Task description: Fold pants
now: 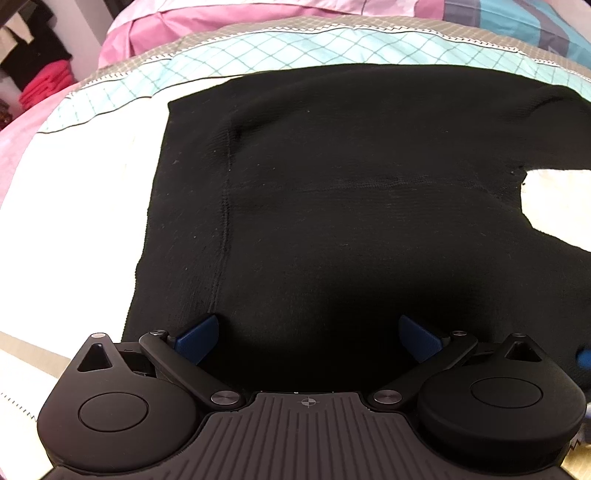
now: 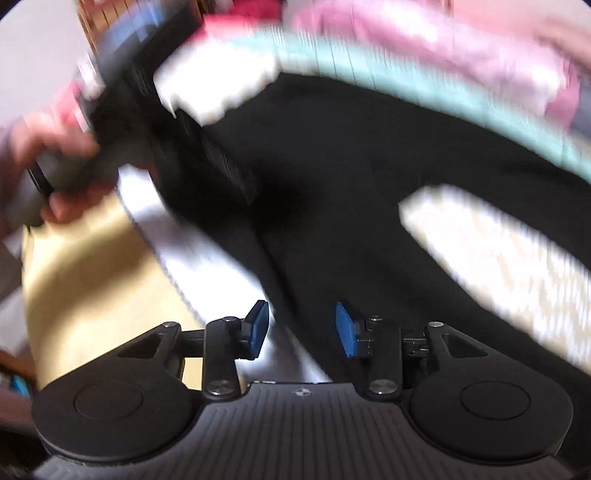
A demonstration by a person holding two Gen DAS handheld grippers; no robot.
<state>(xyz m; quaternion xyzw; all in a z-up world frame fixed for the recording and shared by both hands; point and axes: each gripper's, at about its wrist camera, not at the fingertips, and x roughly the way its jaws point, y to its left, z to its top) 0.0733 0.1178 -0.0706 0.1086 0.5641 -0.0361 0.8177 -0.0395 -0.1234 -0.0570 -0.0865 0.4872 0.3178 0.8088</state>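
Note:
Black pants lie flat on the bed, waistband end to the left and the legs splitting to the right. My left gripper is open wide, its blue pads low over the near edge of the pants, holding nothing. In the blurred right wrist view the pants spread across the bed with a white gap between the legs. My right gripper is open over the near edge of a leg, empty. The left gripper body and the hand holding it show at the upper left.
The bed has a white sheet, a teal checked band and pink bedding at the far side. Red and black clothes sit beyond the bed at the far left. A tan surface lies beside the bed.

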